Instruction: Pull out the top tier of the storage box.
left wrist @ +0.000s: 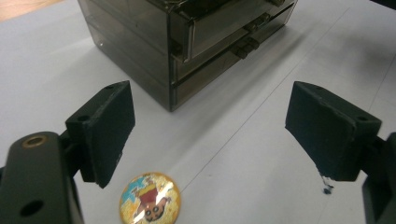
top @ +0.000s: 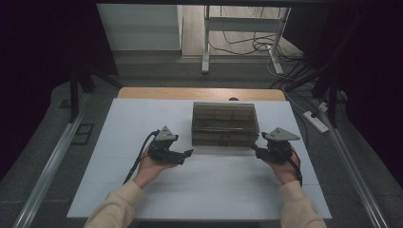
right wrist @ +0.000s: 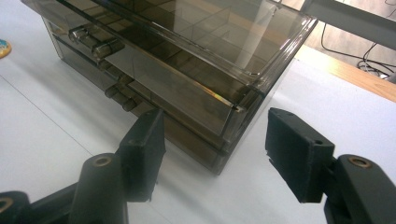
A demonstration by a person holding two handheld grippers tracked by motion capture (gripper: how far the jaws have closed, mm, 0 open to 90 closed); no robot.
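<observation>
A smoky see-through drawer box stands in the middle of the white mat. Its drawers with small handles face me, and one drawer front stands slightly proud. My left gripper is open, low over the mat, just left of the box's front corner. Between its jaws, close to the left pad, a round badge with a cartoon figure lies flat on the mat. My right gripper is open too, its pads just short of the box's front right corner.
The wooden table edge shows behind the mat. Beyond it a metal desk frame and loose cables stand on the floor. A power strip lies on the floor at the right. Dark curtains flank both sides.
</observation>
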